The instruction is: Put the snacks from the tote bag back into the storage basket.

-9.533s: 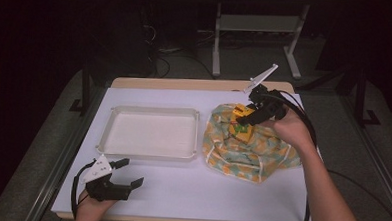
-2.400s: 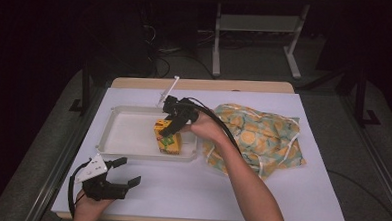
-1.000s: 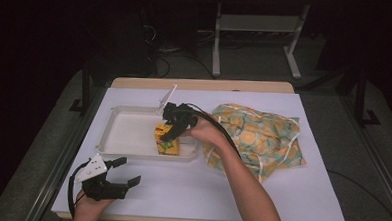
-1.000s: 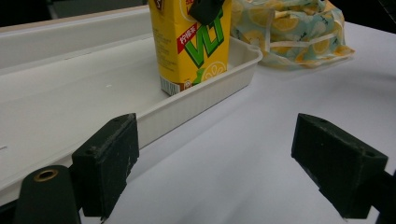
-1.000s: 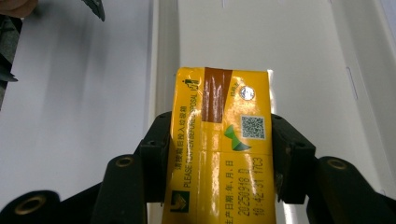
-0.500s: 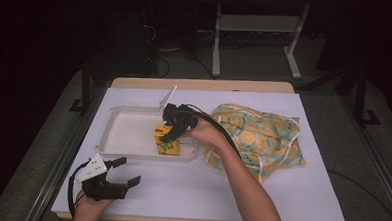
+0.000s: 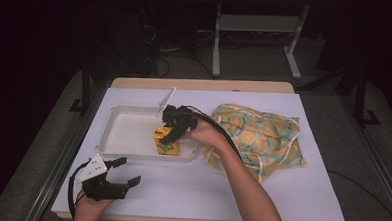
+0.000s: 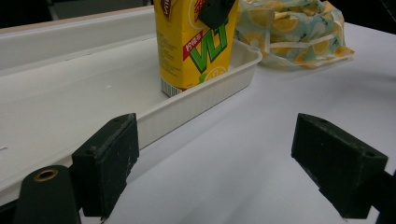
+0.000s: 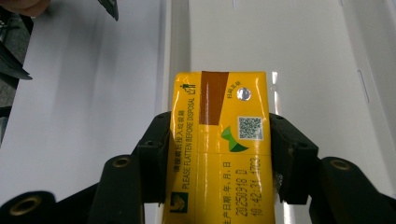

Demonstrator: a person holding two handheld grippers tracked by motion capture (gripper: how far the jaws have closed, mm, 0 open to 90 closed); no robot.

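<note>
A yellow juice carton [image 7: 168, 147] [image 8: 187, 46] [image 9: 219, 93] stands upright in the near right corner of a white tray [image 7: 130, 132] [image 8: 201, 95] [image 9: 280, 42]. My right gripper [image 7: 170, 134] [image 9: 220, 126] reaches down from above, its black pads against the carton's two sides near the top. Its jaws have just been easing apart slightly with the carton still between them. My left gripper [image 7: 128, 170] [image 8: 215, 163] rests open near the table's front left edge, just in front of the tray, with nothing between its fingers.
A cloth bag [image 7: 255, 135] [image 8: 289, 28] printed with lemons lies crumpled to the right of the tray. A white sheet [image 7: 205, 191] covers the table. Dark floor and a metal stand lie beyond the far edge.
The right gripper has lowered the carton slightly and it now stands on the tray floor. The left gripper has not moved.
</note>
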